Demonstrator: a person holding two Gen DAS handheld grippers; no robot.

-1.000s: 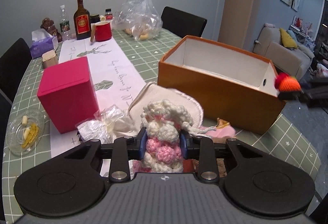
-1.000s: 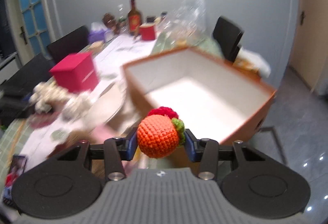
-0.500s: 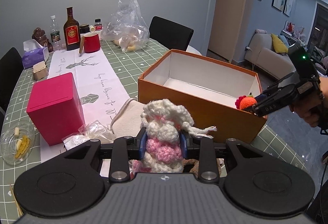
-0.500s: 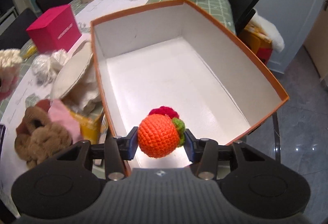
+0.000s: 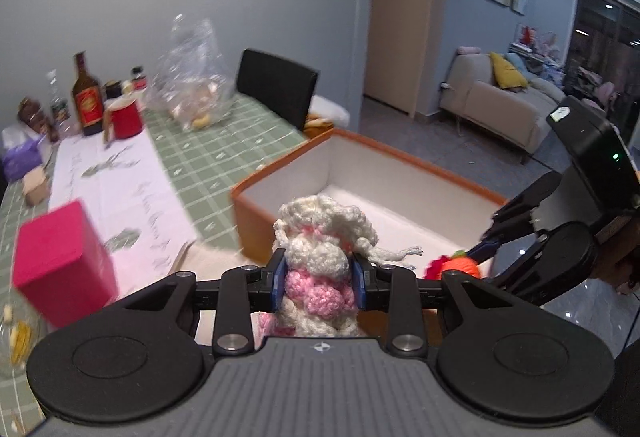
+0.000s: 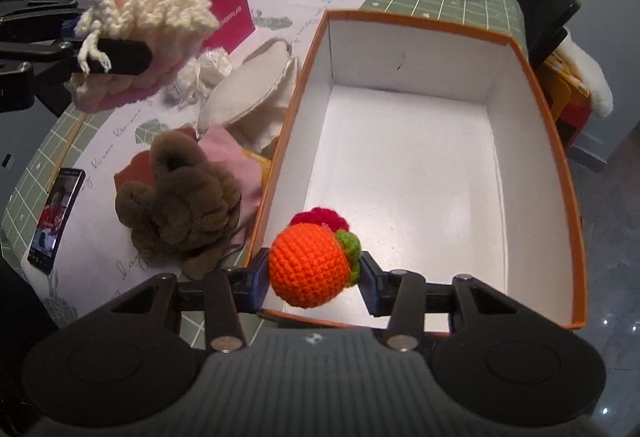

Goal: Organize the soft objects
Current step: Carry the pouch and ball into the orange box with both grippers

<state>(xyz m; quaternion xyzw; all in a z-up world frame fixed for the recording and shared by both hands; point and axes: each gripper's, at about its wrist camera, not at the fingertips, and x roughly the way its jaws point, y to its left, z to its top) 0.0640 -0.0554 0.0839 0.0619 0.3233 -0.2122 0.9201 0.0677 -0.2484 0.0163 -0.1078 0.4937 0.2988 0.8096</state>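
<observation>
In my left view the table (image 5: pixel 224 161) is smeared with blur: the bottle (image 5: pixel 86 97) label cannot be read, and what sits inside the clear bag (image 5: pixel 192 85) cannot be told. The pink box (image 5: pixel 60 269) has soft edges. My own tongs hide the lower part of the wool toy (image 5: pixel 320 261) and the near wall of the orange box (image 5: pixel 360 153). In my right view the phone (image 6: pixel 56 217) screen is too small to make out, and the chair (image 6: pixel 548 9) is cut off by the dark edge.
</observation>
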